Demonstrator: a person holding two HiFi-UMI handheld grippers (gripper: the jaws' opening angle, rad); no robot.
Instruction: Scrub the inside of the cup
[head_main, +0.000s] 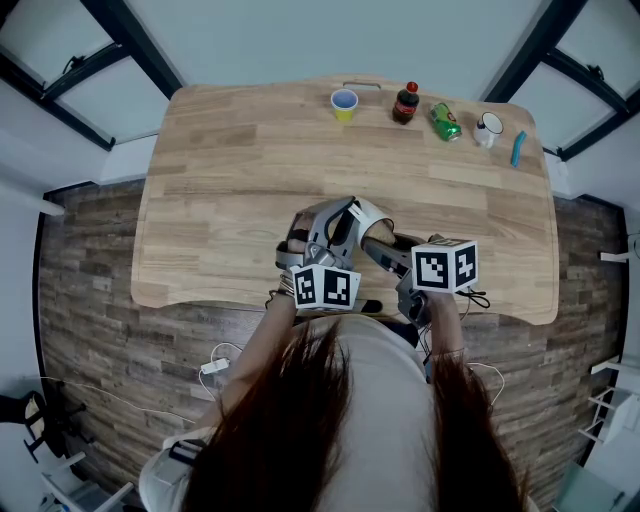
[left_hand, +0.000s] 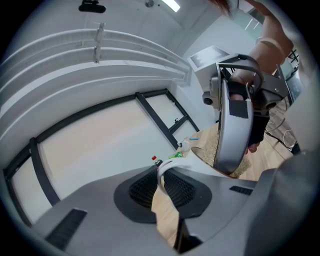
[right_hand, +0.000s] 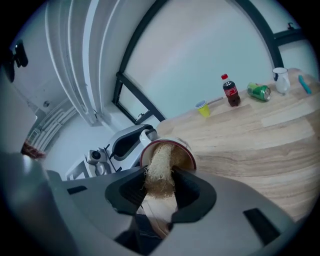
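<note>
Head view: left gripper (head_main: 322, 232) and right gripper (head_main: 385, 250) meet above the table (head_main: 230, 180) near edge; what they hold is hard to make out.
Left gripper view: jaws clenched on white cup handle (left_hand: 161, 176).
Right gripper view: jaws clamp loofah scrubber (right_hand: 159, 170), its tip inside the cup (right_hand: 184, 159).

Left tongs (left_hand: 164, 191) clamped on cup handle (left_hand: 162, 172). Right tongs (right_hand: 160, 187) closed on fibrous scrubber (right_hand: 160, 164). Both tongs held close together before torso, tips angled toward each other, forearms bent inward.
</note>
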